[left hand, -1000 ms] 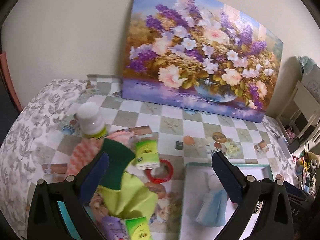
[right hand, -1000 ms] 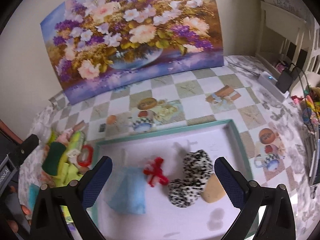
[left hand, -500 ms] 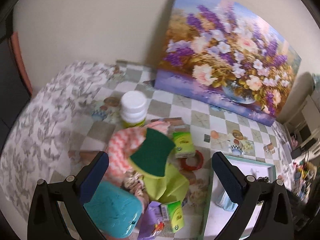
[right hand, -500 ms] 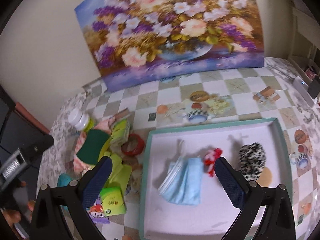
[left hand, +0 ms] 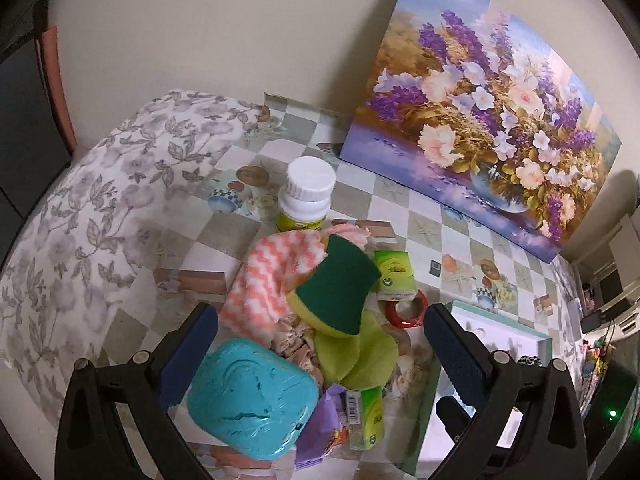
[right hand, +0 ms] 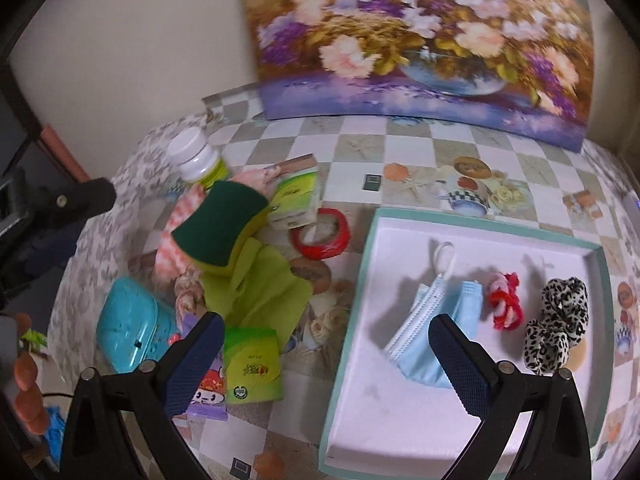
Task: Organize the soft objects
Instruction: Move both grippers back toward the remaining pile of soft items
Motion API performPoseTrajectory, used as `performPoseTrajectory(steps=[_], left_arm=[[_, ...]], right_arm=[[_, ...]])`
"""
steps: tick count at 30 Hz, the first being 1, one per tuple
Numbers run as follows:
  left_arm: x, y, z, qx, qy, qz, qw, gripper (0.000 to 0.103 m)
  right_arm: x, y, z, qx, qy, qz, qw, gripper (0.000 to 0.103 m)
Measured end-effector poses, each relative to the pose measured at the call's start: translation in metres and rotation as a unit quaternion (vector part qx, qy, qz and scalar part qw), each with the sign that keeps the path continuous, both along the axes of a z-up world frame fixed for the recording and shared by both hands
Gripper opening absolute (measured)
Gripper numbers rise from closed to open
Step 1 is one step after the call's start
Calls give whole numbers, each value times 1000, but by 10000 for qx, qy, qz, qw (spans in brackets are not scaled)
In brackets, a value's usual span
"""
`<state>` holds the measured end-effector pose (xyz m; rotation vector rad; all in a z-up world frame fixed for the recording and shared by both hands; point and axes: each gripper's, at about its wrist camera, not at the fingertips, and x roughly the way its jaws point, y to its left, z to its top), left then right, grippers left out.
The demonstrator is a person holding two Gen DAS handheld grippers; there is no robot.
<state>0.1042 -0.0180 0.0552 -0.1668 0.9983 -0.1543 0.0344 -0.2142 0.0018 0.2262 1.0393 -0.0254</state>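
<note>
Both my claws, left gripper (left hand: 320, 332) and right gripper (right hand: 326, 340), gape wide, empty. Mask (right hand: 432, 320), scrunchies already lie in the tray (right hand: 460, 222); sponge (left hand: 336, 284) and cloths wait piled beside it.

Plain cream wall (left hand: 208, 40) behind. Large floral painting (left hand: 492, 128) leaning against it, standing on tabletop (left hand: 424, 224) covered in checkered printed cloth, grey leaf-pattern cloth (left hand: 80, 216) at left end. White furniture (left hand: 624, 248) at far right, dim.
</note>
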Motion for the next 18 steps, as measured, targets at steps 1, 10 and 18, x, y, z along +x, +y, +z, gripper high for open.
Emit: performPoseTrajectory(steps=[1, 10, 18], left_arm=[[-4, 3, 0, 34, -36, 50, 10000, 102], [-47, 27, -3, 143, -372, 541, 9977, 102], [-74, 40, -18, 346, -221, 715, 9966, 102]], right_arm=[[-1, 3, 0, -53, -19, 41, 10000, 103], [-15, 20, 3, -252, -140, 275, 9992, 103], [-27, 15, -15, 361, 231, 276, 9987, 89]])
